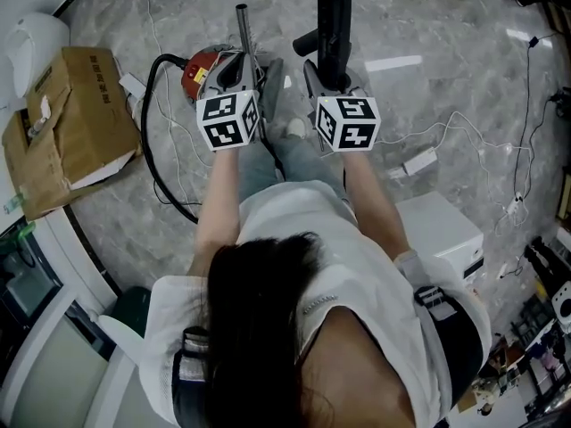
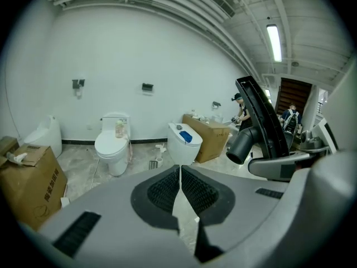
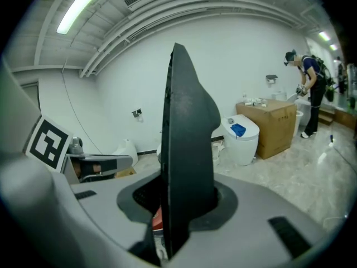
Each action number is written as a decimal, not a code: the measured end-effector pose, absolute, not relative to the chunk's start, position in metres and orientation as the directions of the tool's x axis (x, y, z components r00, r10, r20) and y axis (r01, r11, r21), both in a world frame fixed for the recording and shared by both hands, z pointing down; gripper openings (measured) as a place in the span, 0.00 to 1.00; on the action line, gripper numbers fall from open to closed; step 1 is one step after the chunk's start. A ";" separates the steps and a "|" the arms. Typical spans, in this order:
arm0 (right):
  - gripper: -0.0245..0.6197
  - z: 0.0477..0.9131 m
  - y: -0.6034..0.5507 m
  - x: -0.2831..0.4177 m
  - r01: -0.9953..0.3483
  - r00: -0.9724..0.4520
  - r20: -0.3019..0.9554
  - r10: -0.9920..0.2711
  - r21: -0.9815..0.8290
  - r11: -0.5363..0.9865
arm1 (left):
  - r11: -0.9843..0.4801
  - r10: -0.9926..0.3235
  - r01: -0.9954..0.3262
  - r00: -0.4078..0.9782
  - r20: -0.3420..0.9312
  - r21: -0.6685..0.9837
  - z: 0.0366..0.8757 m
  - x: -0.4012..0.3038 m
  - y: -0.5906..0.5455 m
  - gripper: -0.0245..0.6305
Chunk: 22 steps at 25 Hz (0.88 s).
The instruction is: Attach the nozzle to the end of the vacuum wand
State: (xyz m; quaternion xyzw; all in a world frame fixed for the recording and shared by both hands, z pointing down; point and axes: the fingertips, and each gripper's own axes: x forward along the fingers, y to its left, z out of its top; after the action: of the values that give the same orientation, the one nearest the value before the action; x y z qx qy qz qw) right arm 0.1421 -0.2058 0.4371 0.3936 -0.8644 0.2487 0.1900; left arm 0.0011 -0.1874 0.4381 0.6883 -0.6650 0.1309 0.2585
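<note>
In the head view I hold both grippers out in front of me, side by side above the floor. My right gripper is shut on the black nozzle, which stands up out of its jaws. From the right gripper view the nozzle fills the gap between the pads. The left gripper view shows the nozzle's round socket off to the right. My left gripper is shut with nothing between its pads. The grey metal wand shows just beyond it, its lower part hidden. The red vacuum body lies on the floor beneath.
A black hose loops across the floor from the vacuum. An open cardboard box lies at the left and a white box at the right, with thin white cables between. Toilets and a carton stand along the wall; a person works there.
</note>
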 end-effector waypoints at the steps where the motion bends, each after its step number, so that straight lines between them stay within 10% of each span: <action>1: 0.23 0.439 -0.205 0.142 -0.776 -0.617 0.526 -0.585 -0.284 0.564 | 0.013 -0.845 -0.985 0.082 0.529 0.175 0.439 0.001 -0.188 0.05; 7: 0.23 0.441 -0.204 0.139 -0.778 -0.617 0.526 -0.586 -0.293 0.556 | 0.003 -0.828 -0.980 0.110 0.550 0.200 0.450 -0.001 -0.190 0.06; 22: 0.23 0.451 -0.194 0.102 -0.836 -0.543 0.555 -0.630 -0.282 0.471 | -0.124 -0.749 -0.946 0.287 0.598 0.299 0.491 -0.025 -0.189 0.48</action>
State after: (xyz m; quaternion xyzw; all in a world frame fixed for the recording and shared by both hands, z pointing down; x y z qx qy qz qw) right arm 0.1025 -0.1942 0.4506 0.4384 -0.8361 0.2688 0.1910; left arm -0.0251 -0.1892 0.4912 0.7339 -0.5774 0.1525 0.3236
